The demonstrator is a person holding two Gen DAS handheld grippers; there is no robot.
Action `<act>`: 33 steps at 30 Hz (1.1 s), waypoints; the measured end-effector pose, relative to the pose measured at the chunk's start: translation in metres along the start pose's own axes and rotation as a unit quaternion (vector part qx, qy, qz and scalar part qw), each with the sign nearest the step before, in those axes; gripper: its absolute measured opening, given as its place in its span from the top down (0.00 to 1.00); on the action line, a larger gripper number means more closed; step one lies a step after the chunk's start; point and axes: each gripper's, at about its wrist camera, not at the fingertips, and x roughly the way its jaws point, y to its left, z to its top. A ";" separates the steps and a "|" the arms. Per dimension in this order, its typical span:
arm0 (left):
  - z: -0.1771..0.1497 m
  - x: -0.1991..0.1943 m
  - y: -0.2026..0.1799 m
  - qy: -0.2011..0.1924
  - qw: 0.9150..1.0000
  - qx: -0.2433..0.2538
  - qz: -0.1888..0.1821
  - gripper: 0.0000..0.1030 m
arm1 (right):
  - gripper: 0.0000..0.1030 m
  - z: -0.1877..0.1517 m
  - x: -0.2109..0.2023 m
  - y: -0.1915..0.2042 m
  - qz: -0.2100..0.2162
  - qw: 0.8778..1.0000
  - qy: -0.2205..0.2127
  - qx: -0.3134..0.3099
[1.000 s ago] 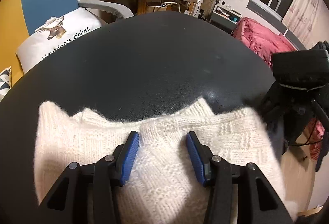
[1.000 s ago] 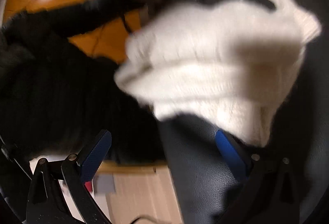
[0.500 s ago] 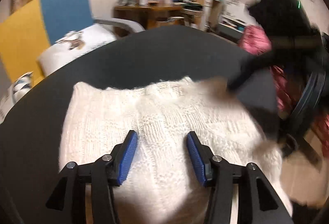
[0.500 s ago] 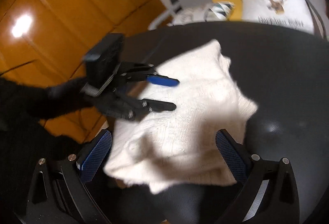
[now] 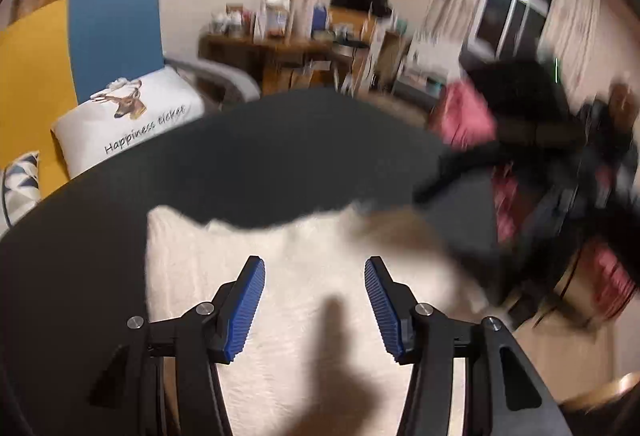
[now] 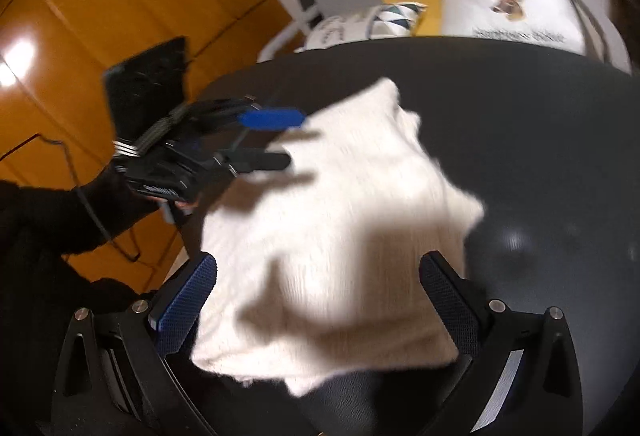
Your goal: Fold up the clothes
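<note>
In the right wrist view we see the white knit sweater (image 6: 340, 236) lying folded on the dark round counter (image 6: 540, 140), its long axis running from the near left edge of the counter up toward the far right, one narrower corner pointing at the cushions beyond. It looks thick and fluffy, cream-white, bunched into a rough rectangle with uneven, layered edges; motion blur hides the stitch pattern. At its left side the left gripper (image 6: 280, 138) hovers above the knit, released, its blue pads apart with nothing between them; a dark sleeve (image 6: 52, 220) carries it. Our right gripper (image 6: 320, 300) is also released, its jaws spread wide on either side of the sweater's near end, not pressing it. From the left wrist view the sweater (image 5: 304, 316) fills the space below the left gripper (image 5: 314, 304). Behind the counter stand a yellow and blue chair back (image 5: 80, 48), a white deer-print cushion (image 5: 128, 120), a cluttered wooden desk (image 5: 280, 56), curtained windows (image 5: 508, 20) and something pink (image 5: 464, 116).
</note>
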 end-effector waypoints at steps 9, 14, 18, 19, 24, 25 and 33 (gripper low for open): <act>-0.014 -0.016 -0.013 -0.056 0.997 0.036 -0.033 0.50 | 0.00 0.016 0.036 -0.041 0.094 0.990 0.105 0.009; -0.021 0.000 -0.043 -0.025 0.990 0.123 -0.059 0.49 | 0.00 0.008 0.026 -0.029 0.143 0.980 0.141 -0.012; -0.027 0.015 -0.045 0.002 0.990 0.123 -0.069 0.49 | 0.00 0.012 0.023 -0.018 0.214 0.960 0.175 -0.041; -0.028 0.018 -0.044 0.005 0.990 0.120 -0.071 0.48 | 0.00 0.011 0.027 -0.015 0.223 0.954 0.195 -0.050; -0.032 0.026 -0.054 0.014 0.988 0.142 -0.067 0.48 | 0.00 -0.005 0.053 -0.023 0.196 0.929 0.310 -0.050; -0.032 0.026 -0.054 0.017 0.988 0.140 -0.068 0.48 | 0.00 -0.005 0.052 -0.023 0.192 0.930 0.310 -0.050; -0.009 -0.005 -0.032 -0.021 0.995 0.057 -0.081 0.48 | 0.00 0.011 0.010 -0.008 0.070 0.976 0.197 -0.061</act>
